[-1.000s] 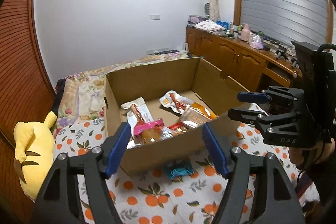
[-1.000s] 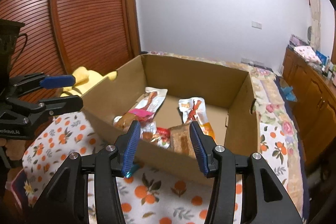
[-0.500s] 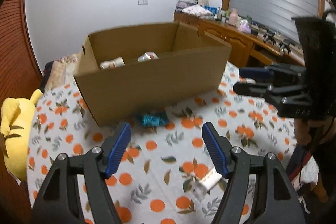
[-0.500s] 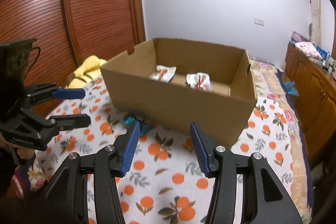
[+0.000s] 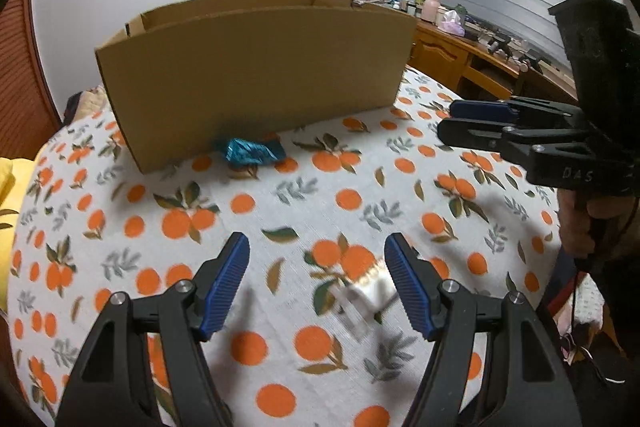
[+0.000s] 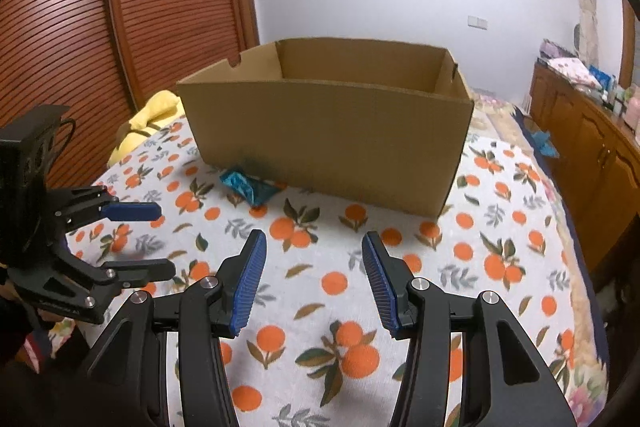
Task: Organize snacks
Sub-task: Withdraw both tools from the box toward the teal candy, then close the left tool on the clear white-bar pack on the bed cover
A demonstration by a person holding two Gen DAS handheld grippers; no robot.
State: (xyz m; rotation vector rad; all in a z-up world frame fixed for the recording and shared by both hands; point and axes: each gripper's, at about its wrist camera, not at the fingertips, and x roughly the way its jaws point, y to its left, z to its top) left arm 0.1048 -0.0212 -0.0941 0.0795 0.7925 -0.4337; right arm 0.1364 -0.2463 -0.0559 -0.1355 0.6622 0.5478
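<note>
A brown cardboard box [image 5: 256, 67] [image 6: 328, 131] stands on the orange-print cloth; its inside is hidden from both views. A blue foil snack packet [image 5: 250, 151] [image 6: 250, 187] lies against the box's near wall. A pale, blurred snack wrapper [image 5: 366, 297] lies on the cloth just inside the right finger of my left gripper [image 5: 318, 283], which is open and holds nothing. My right gripper [image 6: 312, 283] is open over bare cloth, also holding nothing. Each gripper shows in the other's view: right gripper [image 5: 476, 119], left gripper [image 6: 148, 239].
A yellow plush toy [image 6: 148, 119] [image 5: 8, 183] lies left of the table. Wooden slatted doors [image 6: 120, 7] stand behind it. A wooden cabinet [image 5: 452, 59] [image 6: 592, 135] with clutter on top runs along the right side. A person's hand [image 5: 588, 223] grips the right tool.
Both grippers have dropped and pulled back from above the box, so its contents are now hidden behind the near wall. The pale wrapper has come between the left gripper's fingers. Jaw widths are unchanged.
</note>
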